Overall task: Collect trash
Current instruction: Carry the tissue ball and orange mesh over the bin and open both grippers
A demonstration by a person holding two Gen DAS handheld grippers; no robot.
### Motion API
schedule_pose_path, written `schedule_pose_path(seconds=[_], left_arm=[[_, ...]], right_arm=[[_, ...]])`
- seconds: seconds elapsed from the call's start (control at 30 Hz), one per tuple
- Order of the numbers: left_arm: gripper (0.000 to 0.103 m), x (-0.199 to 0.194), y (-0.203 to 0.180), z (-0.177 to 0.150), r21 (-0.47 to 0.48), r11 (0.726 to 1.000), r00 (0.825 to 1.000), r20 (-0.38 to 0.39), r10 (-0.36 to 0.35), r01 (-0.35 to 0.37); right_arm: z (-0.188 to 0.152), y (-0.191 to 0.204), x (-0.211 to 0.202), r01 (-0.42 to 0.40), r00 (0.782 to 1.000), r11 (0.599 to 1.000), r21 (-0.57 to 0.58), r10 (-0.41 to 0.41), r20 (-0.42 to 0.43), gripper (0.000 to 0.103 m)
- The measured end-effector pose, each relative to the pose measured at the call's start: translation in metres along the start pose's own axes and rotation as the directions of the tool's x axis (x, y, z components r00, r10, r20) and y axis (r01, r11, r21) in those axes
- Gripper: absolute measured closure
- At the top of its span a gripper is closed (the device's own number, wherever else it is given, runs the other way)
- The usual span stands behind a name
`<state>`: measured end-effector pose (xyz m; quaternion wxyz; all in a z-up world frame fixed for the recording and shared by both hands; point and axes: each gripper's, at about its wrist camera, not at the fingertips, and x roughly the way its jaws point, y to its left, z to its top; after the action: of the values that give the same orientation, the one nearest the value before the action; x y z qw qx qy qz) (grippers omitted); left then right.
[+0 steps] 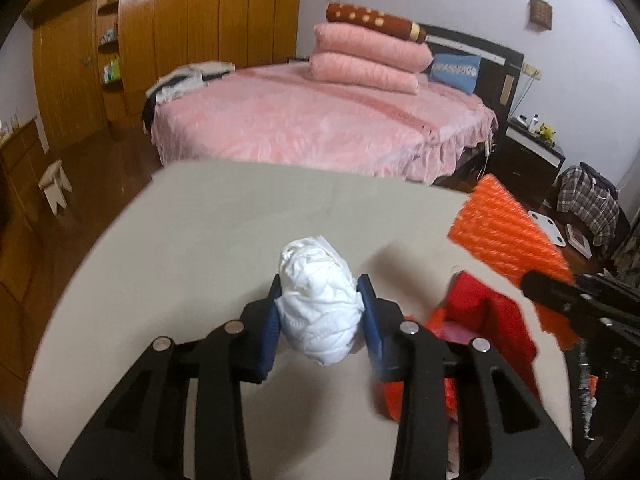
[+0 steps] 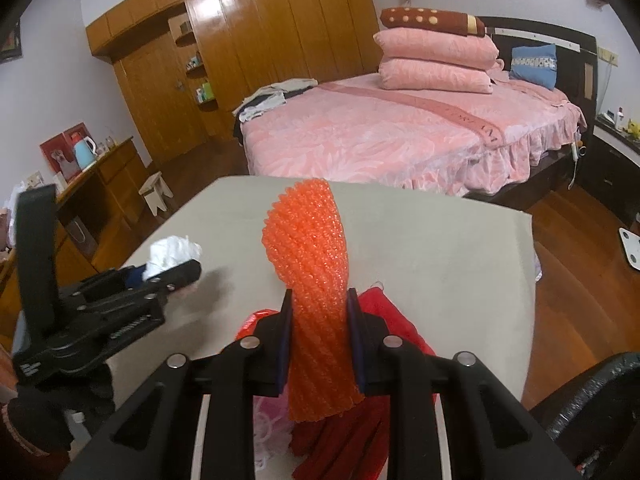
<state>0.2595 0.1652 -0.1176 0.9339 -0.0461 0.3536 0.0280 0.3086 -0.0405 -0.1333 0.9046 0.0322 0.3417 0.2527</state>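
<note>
The left tool is clamped on one crumpled white tissue wad above the smooth grey bench. The right tool pinches one ribbed orange foam net over a shiny red bag.

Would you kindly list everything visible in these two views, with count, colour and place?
tissue wad: one, white, clamped in left gripper
foam net: one, orange, clamped in right gripper
bag: one, red, on table under right gripper
table: one, grey, foreground
bed: one, pink, behind table
pillows: two pink, stacked on bed
stool: one, white, on floor
left gripper: black, shut
right gripper: black, shut
</note>
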Motion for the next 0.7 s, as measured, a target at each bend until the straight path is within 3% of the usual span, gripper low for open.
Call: schedule_pose_path(seconds=[0.37,0.7], left_arm=[[0.068,-0.071,-0.037,0.007,0.015,1.000,0.998,0.065,-0.022,0.021],[0.068,-0.117,-0.075,0.004,0.051,0.997,0.989,0.131,-0.067,0.060]], right_arm=[[0.003,0.004,-0.062,-0.015,0.998,1.000,0.003,0.015,0.066,0.079],[-0.007,-0.006,-0.122,0.021,0.992,1.000,0.009,-0.022,0.121,0.079]])
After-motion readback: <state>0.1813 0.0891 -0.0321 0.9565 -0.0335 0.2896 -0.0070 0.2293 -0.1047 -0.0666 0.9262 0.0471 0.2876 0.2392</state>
